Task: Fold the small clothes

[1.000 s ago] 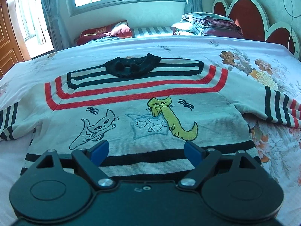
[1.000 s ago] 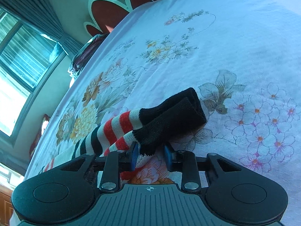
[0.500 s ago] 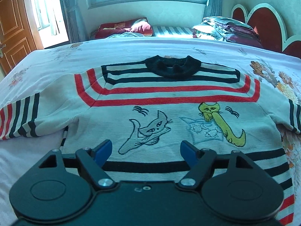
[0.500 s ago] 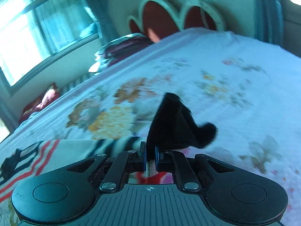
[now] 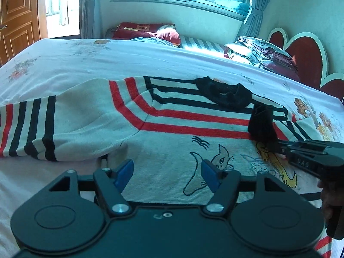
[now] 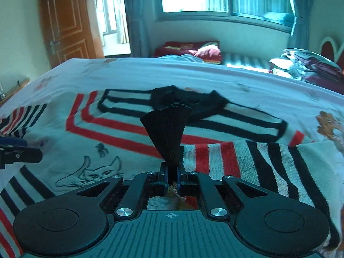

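Note:
A white knit sweater (image 5: 172, 118) with red and black stripes and cat drawings lies face up on the bed, its black collar (image 5: 225, 94) at the far side. My left gripper (image 5: 166, 172) hovers over the lower left of its body near the left armpit. Its jaws are closing, and only flat fabric lies below them. My right gripper (image 6: 172, 178) is shut on the black cuff (image 6: 169, 129) of the right sleeve (image 6: 247, 157), held above the chest. The right gripper (image 5: 277, 146) also shows in the left wrist view. The left sleeve (image 5: 32, 129) lies stretched out.
The bed has a white floral sheet (image 5: 64, 64). A pile of folded clothes (image 5: 264, 53) sits by the red headboard (image 5: 305, 51). A dark red pillow (image 5: 146, 31) lies under the window. A wooden door (image 6: 66, 25) stands at the left.
My right gripper closed on the cuff and swung it from the bed's right side over the sweater's chest, folding the sleeve inward. My left gripper slid left along the hem and its jaws narrowed.

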